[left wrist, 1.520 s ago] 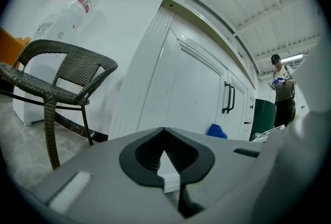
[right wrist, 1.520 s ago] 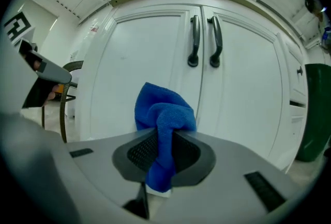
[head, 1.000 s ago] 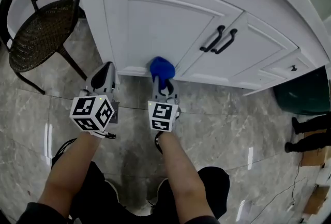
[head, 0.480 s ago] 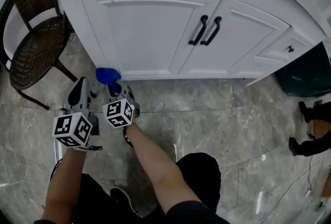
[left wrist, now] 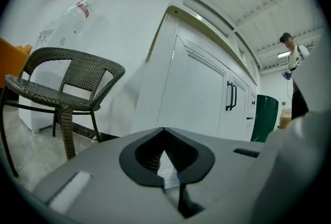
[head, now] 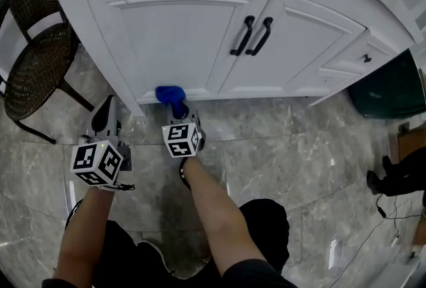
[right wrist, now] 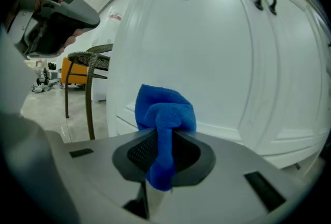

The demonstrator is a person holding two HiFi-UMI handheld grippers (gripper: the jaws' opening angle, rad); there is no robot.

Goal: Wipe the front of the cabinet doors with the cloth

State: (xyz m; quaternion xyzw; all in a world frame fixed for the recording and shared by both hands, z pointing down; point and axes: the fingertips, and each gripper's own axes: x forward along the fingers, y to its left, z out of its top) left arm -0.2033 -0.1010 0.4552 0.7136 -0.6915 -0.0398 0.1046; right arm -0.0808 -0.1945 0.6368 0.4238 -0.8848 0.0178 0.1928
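The white cabinet's left door (head: 180, 34) and right door (head: 313, 47) carry two black handles (head: 251, 35). My right gripper (head: 178, 110) is shut on a blue cloth (head: 170, 94), and the cloth is pressed on the bottom rail of the left door, near its left corner. In the right gripper view the cloth (right wrist: 164, 109) bunches out of the gripper (right wrist: 164, 137) right against the door (right wrist: 207, 52). My left gripper (head: 106, 107) is shut with nothing in it and hangs to the left, off the cabinet's corner. It (left wrist: 164, 132) points along the cabinet front (left wrist: 191, 99).
A dark wicker chair (head: 36, 70) stands left of the cabinet, close to my left gripper. A dark green bin (head: 389, 90) sits at the cabinet's right end. Someone's shoes (head: 393, 177) show at far right. The grey marble floor (head: 286, 147) lies below.
The cloth went from the middle of the door's bottom rail to its left corner, then back a little rightward. The left gripper stayed shut beside it.
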